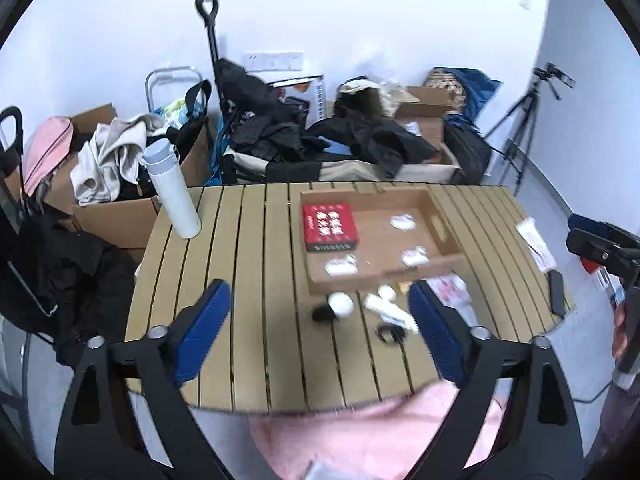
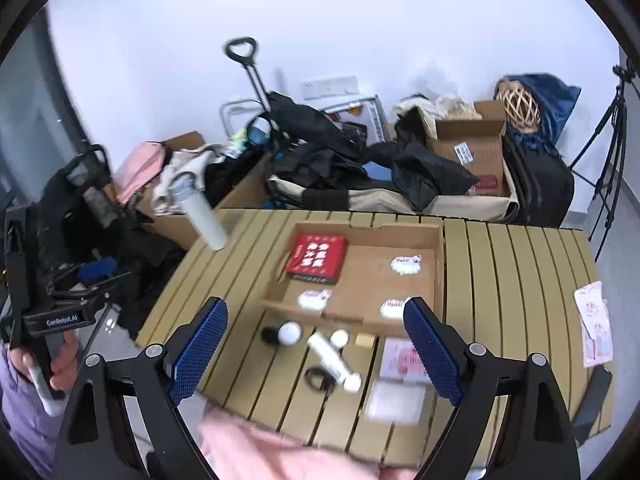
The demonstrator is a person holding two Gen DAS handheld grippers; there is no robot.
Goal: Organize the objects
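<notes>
A shallow cardboard tray [image 1: 444, 228] [image 2: 438, 276] sits on the slatted table [image 1: 248, 280] [image 2: 520, 280]. It holds a red box [image 1: 329, 226] [image 2: 316, 258] and three white packets [image 1: 402, 221] [image 2: 405, 265]. In front of the tray lie a white ball [image 1: 341, 303] [image 2: 289, 333], a white tube [image 1: 390, 310] [image 2: 334, 362], a black band [image 1: 390, 333] [image 2: 318, 378] and pink packets [image 1: 454, 290] [image 2: 402, 360]. My left gripper [image 1: 320, 328] is open and empty above the table's near edge. My right gripper [image 2: 316, 344] is open and empty, also above the near edge.
A white bottle [image 1: 172, 190] [image 2: 202, 212] stands at the table's far left corner. A paper packet [image 2: 594, 324] and a black phone [image 1: 557, 292] lie at the right. Boxes, bags and clothes [image 1: 320, 136] crowd the floor behind. A tripod [image 1: 524, 120] stands right. Pink cloth [image 1: 360, 440] lies below.
</notes>
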